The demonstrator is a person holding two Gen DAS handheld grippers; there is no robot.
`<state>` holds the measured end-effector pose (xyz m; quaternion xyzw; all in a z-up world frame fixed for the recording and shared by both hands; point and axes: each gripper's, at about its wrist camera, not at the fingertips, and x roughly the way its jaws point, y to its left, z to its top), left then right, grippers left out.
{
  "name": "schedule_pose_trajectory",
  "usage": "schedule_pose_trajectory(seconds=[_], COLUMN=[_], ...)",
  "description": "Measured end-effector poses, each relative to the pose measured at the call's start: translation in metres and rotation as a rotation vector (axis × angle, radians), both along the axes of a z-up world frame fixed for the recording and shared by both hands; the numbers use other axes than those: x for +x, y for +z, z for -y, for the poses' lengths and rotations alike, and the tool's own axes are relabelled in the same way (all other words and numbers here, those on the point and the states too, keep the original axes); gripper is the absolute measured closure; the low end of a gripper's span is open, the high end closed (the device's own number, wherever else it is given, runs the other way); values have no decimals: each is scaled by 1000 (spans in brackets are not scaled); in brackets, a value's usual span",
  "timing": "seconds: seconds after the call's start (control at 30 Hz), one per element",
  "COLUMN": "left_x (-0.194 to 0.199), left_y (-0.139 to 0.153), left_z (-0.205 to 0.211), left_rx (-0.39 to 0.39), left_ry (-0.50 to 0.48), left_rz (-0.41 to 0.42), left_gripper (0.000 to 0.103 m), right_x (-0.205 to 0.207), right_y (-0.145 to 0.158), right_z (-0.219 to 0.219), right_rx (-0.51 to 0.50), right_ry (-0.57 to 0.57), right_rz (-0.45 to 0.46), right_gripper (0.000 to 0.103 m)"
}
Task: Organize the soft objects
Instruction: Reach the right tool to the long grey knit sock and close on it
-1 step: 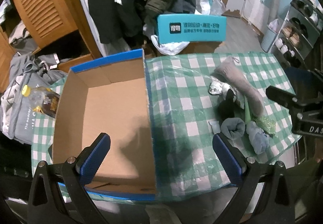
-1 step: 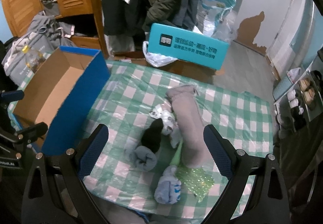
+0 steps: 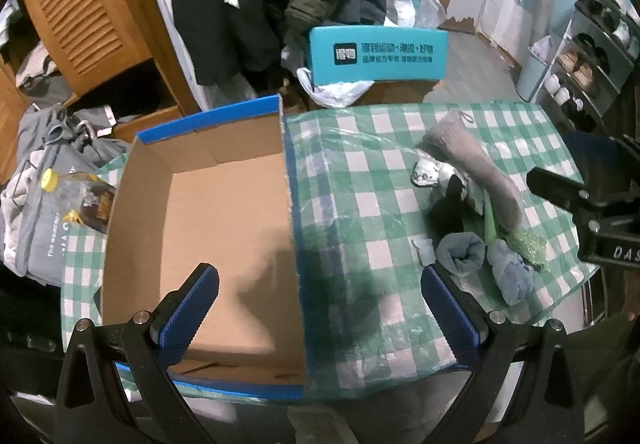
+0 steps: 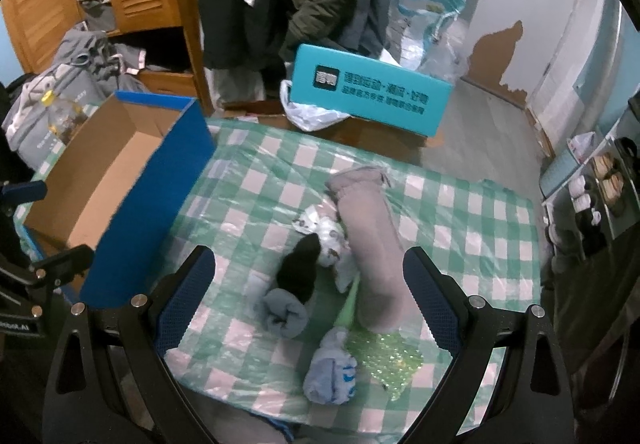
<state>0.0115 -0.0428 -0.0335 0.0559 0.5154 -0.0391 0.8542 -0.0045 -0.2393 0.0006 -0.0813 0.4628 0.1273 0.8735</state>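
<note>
Both the left gripper (image 3: 316, 308) and right gripper (image 4: 308, 296) gape empty; the rolled sock (image 4: 285, 312) at lower centre looks light and squashy, best pinched across its bundled middle.

My left wrist camera looks steeply down from just above the open cardboard box (image 3: 224, 228), which fills the frame's centre left, with the checked tablecloth (image 3: 360, 171) to the right; my right wrist camera sits further right, tilted down over the sock pile (image 4: 320, 276) at centre frame, the box at its left edge; both views share the cloth, the box, the socks and the teal carton (image 3: 376, 53) at top centre.
</note>
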Motion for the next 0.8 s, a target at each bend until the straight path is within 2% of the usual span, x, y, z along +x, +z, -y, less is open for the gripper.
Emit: schedule_pose_trajectory(seconds=[0.43, 0.8], left_x=[24, 42], left_y=[-28, -53], left_z=[30, 54], left_rx=[-19, -41], left_ry=[-15, -31], left_rz=[-101, -162], left_gripper=[1, 1], right_x=[27, 66], right_y=[-23, -69], right_z=[29, 53], right_rx=[-31, -16], right_ry=[-45, -94], right_rz=[-69, -186], right_gripper=[9, 9])
